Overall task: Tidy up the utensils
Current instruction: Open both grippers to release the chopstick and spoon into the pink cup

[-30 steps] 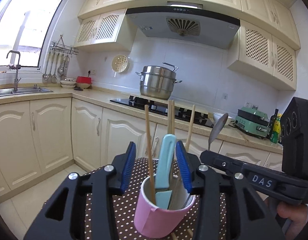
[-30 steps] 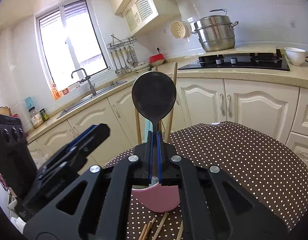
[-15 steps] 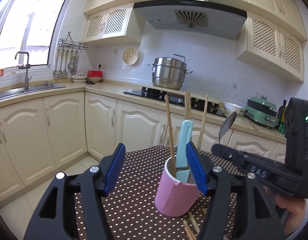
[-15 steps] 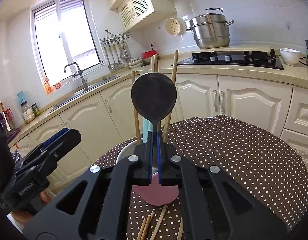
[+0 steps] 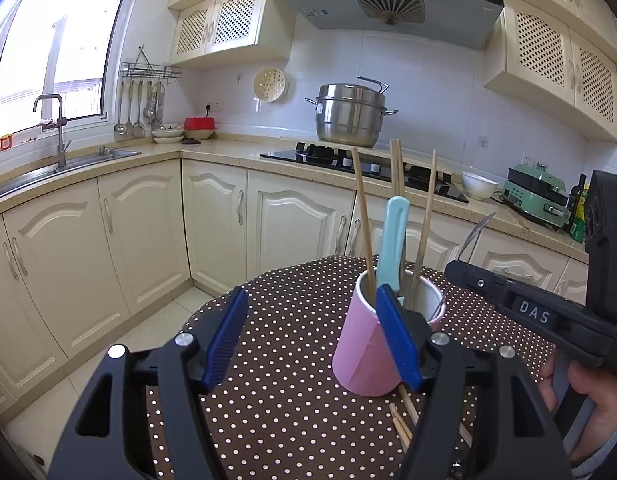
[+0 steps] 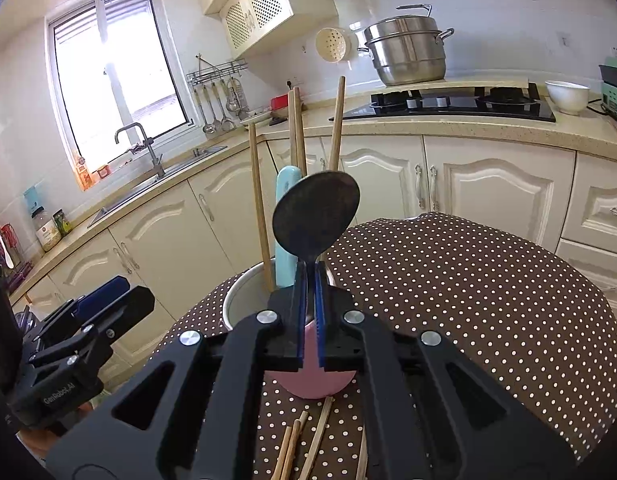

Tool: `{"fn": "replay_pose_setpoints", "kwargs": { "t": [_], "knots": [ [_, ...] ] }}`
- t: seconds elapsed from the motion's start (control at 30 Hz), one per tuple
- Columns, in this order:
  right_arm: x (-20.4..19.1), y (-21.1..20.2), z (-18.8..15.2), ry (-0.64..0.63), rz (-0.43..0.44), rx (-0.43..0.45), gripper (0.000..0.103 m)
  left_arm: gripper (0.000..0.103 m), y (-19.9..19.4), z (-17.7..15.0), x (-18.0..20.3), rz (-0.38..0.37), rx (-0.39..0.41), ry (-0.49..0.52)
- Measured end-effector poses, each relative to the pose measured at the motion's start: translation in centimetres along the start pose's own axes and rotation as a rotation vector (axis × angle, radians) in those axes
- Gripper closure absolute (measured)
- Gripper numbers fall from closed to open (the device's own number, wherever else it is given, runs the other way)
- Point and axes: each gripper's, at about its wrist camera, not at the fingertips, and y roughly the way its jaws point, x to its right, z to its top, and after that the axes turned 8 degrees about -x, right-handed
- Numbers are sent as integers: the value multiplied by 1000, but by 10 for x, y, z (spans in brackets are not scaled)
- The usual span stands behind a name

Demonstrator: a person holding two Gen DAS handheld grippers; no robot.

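Observation:
A pink cup [image 5: 366,354] stands on the brown polka-dot table [image 5: 284,392]. It holds several wooden chopsticks [image 5: 363,216] and a light blue utensil [image 5: 393,240]. My left gripper [image 5: 312,336] is open and empty, just left of and in front of the cup. My right gripper [image 6: 307,308] is shut on a metal spoon [image 6: 316,216], bowl upward, with its handle going down into the cup [image 6: 312,384]. The right gripper also shows in the left wrist view [image 5: 456,270], at the cup's right rim. The left gripper shows at the lower left of the right wrist view [image 6: 108,300].
Loose chopsticks [image 6: 292,444] lie on the table in front of the cup; they also show in the left wrist view [image 5: 404,420]. Cream cabinets [image 5: 140,232], a sink [image 5: 60,160] and a hob with a steel pot [image 5: 350,114] stand behind the table.
My left gripper has drawn back and to the left, off the cup it straddled. My right gripper has lowered the spoon, now tilted, at the cup.

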Motion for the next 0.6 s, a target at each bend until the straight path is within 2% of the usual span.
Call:
{"fn": "replay_pose_setpoints", "kwargs": {
  "t": [0.2,0.27,0.33,0.6],
  "knots": [
    [-3,-4,-4,1,-12,0,96,36,-7,-3,-5,-8,-12,-9],
    [-4,-6,-6,4,-12,0,84,36,-10,-4,-7,-12,-13,-16],
    [-4,-11,-8,7,-14,15,58,36,-12,-4,-9,-15,-15,-22],
    [-6,-24,-12,7,-20,28,51,36,-24,-7,-8,-23,-16,-29]
  ]
}}
